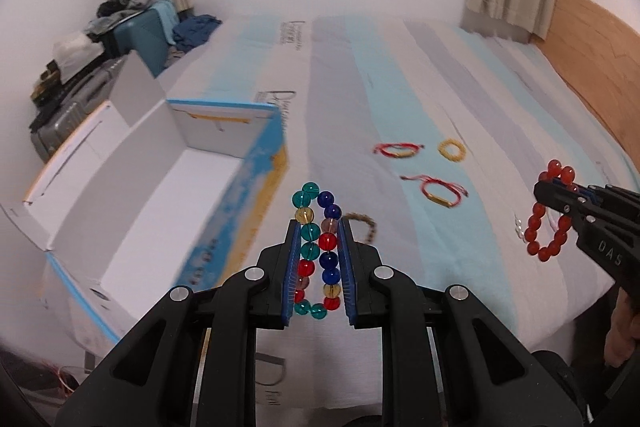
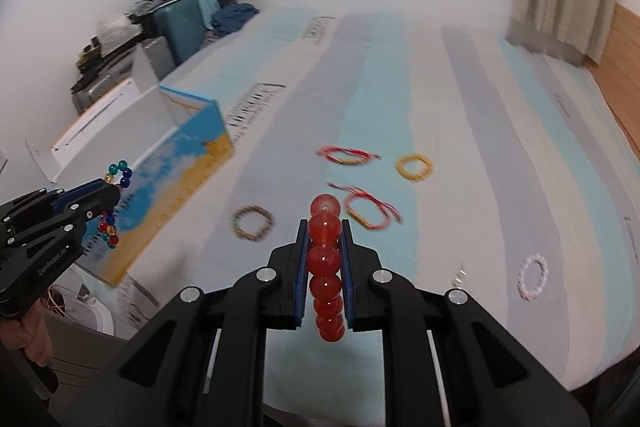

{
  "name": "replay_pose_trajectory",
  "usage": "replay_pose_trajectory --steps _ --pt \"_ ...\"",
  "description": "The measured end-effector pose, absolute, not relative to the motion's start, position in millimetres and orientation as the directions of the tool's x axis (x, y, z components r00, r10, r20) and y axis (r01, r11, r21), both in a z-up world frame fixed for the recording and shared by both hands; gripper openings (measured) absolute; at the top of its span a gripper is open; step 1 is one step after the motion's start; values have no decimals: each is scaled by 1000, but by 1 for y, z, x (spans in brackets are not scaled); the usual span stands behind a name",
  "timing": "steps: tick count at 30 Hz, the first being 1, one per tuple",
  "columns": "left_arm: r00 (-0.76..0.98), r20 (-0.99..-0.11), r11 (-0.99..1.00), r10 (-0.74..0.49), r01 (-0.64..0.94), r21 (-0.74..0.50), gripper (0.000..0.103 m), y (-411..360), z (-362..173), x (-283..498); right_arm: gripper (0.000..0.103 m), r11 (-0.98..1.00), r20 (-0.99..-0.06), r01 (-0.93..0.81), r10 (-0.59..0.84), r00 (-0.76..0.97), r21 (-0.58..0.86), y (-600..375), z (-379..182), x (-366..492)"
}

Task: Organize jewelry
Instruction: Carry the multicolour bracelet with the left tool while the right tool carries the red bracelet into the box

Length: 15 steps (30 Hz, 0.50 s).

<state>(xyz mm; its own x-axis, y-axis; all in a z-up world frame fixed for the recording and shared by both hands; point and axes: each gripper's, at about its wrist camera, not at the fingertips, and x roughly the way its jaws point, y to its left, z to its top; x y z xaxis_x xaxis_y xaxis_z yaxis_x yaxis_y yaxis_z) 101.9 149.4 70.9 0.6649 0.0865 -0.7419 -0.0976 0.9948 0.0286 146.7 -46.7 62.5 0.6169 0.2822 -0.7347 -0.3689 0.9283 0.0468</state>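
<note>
My left gripper [image 1: 318, 227] is shut on a bracelet of teal, blue, red and amber beads [image 1: 309, 251], held above the bed. That bracelet [image 2: 116, 205] and the left gripper [image 2: 118, 193] show at the left of the right wrist view. My right gripper [image 2: 324, 227] is shut on a red bead bracelet [image 2: 325, 259], also lifted off the bed. In the left wrist view the red bracelet [image 1: 550, 215] hangs from the right gripper [image 1: 560, 193] at the right edge. An open white and blue cardboard box [image 1: 168, 195] lies at the left on the bed.
On the striped sheet [image 2: 460, 131] lie two red cord bracelets [image 2: 346, 155] [image 2: 370, 211], a yellow bead ring [image 2: 414, 167], a brown bead bracelet [image 2: 253, 223] and a pale pink one [image 2: 532, 277]. Suitcases [image 1: 136, 35] and clothes stand beyond the bed at left.
</note>
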Motion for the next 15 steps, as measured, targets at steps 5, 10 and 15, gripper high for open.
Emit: replay_pose_trajectory --steps 5,10,15 --pt "677 -727 991 114 -130 35 18 178 89 96 13 908 -714 -418 319 623 40 -5 81 145" --pt "688 -712 986 137 -160 35 18 205 106 93 13 887 -698 -461 351 624 34 34 96 144" --pt "686 -709 980 165 -193 42 18 230 116 91 13 866 -687 -500 380 619 29 72 108 146"
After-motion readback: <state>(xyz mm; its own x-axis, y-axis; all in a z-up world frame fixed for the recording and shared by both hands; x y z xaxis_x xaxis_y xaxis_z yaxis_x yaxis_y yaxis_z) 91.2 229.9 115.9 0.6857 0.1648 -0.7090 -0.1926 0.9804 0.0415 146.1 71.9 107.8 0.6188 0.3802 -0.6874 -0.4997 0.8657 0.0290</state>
